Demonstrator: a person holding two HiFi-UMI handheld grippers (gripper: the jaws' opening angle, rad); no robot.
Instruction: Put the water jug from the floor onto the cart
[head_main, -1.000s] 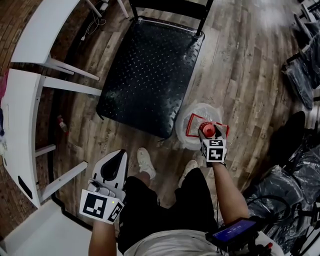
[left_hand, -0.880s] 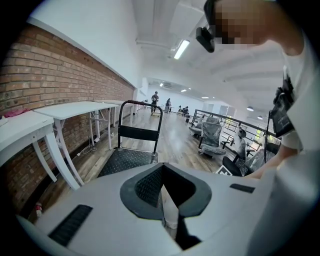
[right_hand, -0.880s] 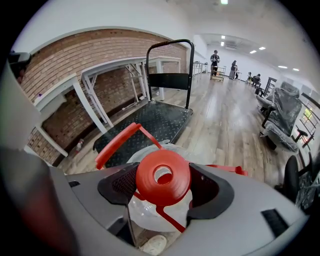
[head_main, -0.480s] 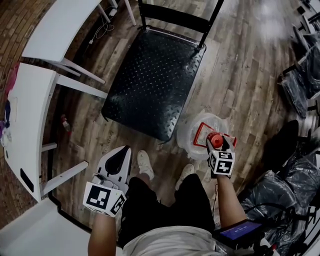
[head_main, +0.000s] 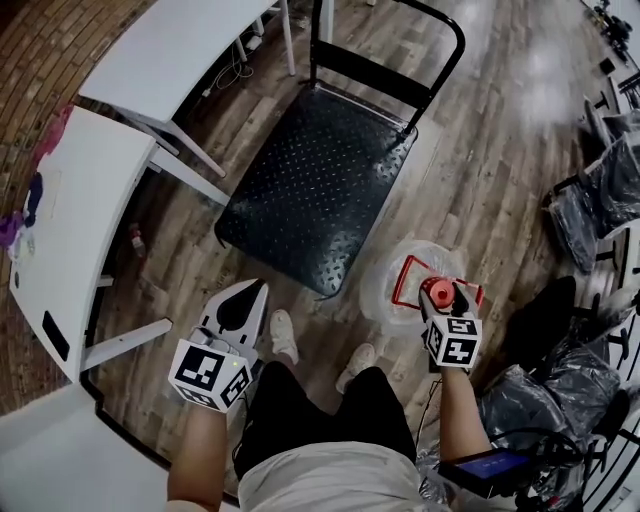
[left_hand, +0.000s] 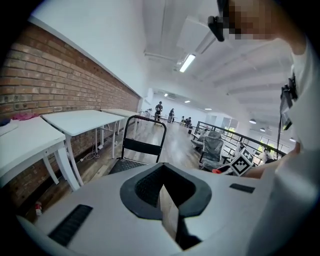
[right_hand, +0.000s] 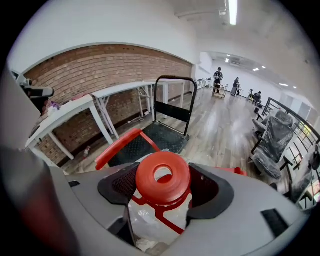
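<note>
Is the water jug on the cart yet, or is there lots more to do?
Not yet. Done: the right gripper is shut on the water jug at its red cap. In hand: the jug is over the wooden floor, beside the cart, not on it. Left: carry it over the black deck and set it down. The left gripper is shut and empty.

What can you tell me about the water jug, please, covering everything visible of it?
The jug is a large, clear plastic bottle, upright, with a red cap that has a round hole in its middle, and a red handle frame. The right gripper is shut on it, one jaw on either side at the cap. It stands over the wood floor beside the near right corner of the cart, not on it. Whether its base touches the floor cannot be told.
</note>
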